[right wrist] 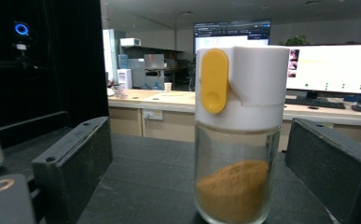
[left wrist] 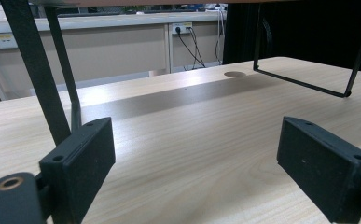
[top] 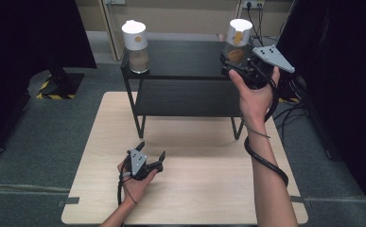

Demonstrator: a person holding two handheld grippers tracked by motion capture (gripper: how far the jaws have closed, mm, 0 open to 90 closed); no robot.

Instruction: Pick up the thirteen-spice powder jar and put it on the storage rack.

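High view: nearest the person, the left gripper (top: pixel 151 152) rests low over the wooden table (top: pixel 190 189), held in the left hand (top: pixel 135 178), its jaws spread with nothing between them. In the left gripper view those jaws stand wide apart over bare wood grain, and ahead of them rise the black legs of the shelf rack (left wrist: pixel 38 74).

Farther off, the right hand (top: pixel 254 97) lifts the right gripper (top: pixel 229 64) to the rack's top shelf (top: pixel 185 59). Its jaws are open too — in the right gripper view they flank a glass jar (right wrist: pixel 236 140) without touching it. The jar stands upright between them, slightly toward the right jaw, with orange-brown powder at its bottom and a white cap bearing a yellow tab.

Well off to that gripper's left, at the shelf's other end, stands a second jar (top: pixel 136 46) — white-capped, holding paler powder.
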